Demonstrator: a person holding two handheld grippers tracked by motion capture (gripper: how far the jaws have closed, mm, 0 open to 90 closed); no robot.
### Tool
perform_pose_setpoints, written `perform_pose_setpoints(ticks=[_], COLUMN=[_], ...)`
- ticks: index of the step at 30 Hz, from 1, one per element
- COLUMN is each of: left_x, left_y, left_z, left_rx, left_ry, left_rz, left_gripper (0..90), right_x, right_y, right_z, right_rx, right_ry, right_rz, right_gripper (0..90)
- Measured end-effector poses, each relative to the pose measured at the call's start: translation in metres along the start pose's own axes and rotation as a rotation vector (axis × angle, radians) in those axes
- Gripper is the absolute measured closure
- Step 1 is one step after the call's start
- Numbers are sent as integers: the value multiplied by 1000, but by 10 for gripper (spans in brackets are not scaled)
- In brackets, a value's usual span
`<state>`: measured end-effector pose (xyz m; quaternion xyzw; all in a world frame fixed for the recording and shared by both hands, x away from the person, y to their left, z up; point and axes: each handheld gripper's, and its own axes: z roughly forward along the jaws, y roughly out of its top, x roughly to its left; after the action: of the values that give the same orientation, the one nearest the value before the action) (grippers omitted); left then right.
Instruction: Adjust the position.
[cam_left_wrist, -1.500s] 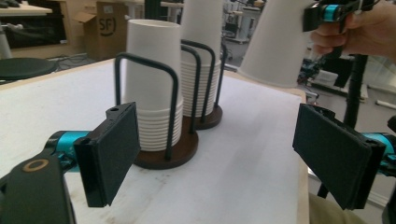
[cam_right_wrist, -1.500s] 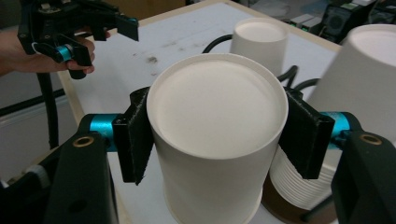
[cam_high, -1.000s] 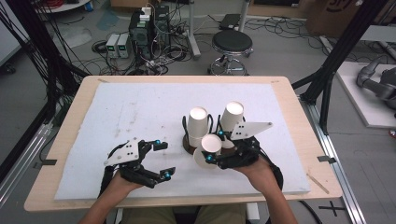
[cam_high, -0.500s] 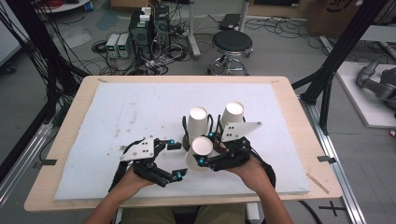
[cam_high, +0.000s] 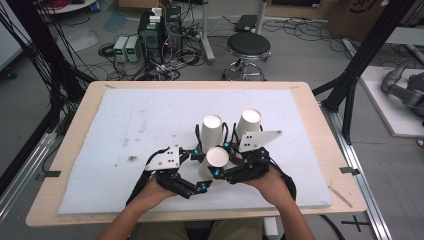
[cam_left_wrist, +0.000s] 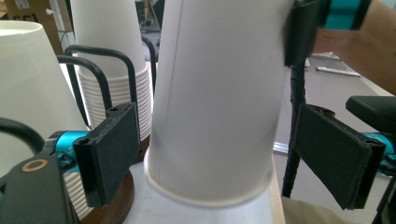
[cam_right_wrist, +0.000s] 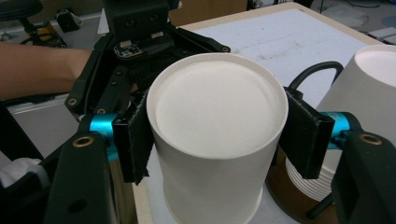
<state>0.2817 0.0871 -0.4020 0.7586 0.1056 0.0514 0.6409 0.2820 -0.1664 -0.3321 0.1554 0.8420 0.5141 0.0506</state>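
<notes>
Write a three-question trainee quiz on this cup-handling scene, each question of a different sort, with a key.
1. True or false: the right gripper is shut on the upside-down paper cup.
2. Multiple choice: the left gripper has its jaws
A. clamped on the cup
B. open on either side of the cup
C. far from any cup
3. Fill in: behind the held cup, cup stacks stand on a round base between black wire ____.

Key: 1 true; 2 B; 3 posts.
</notes>
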Motion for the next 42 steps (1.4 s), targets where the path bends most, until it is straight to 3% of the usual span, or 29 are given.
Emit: perform_pose_setpoints(ticks=[14, 18, 25, 26, 27, 28, 29, 31, 36, 38, 42], left_x=[-1, 0, -1, -1, -1, -1, -1, 0, 0, 1, 3], left_y=[-5, -5, -5, -4, -2, -2, -1, 3, 14, 20, 30], left_z=[10, 10, 8, 8, 6, 6, 6, 4, 0, -1, 0], left_rx=[20, 12, 31, 41, 68, 68, 82, 128, 238, 287, 394], left_ry=[-19, -20, -13, -8, 0, 0, 4, 8, -3, -8, -15], left_rz=[-1, 4, 12, 14, 18, 18, 14, 22, 22, 36, 72], left_gripper=[153, 218, 256, 257, 259, 262, 262, 265, 267, 267, 269], right_x=[1, 1, 1, 0, 1, 1, 1, 0, 0, 0, -3], right_y=[2, 1, 0, 0, -1, -1, -1, -2, -3, -5, -8], right_z=[0, 0, 0, 0, 1, 1, 1, 0, -4, -6, -8], right_rx=[-33, -34, -30, -32, -37, -37, -40, -46, -64, -77, -49], right_ry=[44, 44, 45, 46, 22, 22, 0, 0, -10, -30, -7], right_rz=[14, 15, 15, 17, 19, 19, 24, 42, 27, 14, -1], right_gripper=[346, 347, 346, 340, 265, 265, 203, 199, 198, 189, 189])
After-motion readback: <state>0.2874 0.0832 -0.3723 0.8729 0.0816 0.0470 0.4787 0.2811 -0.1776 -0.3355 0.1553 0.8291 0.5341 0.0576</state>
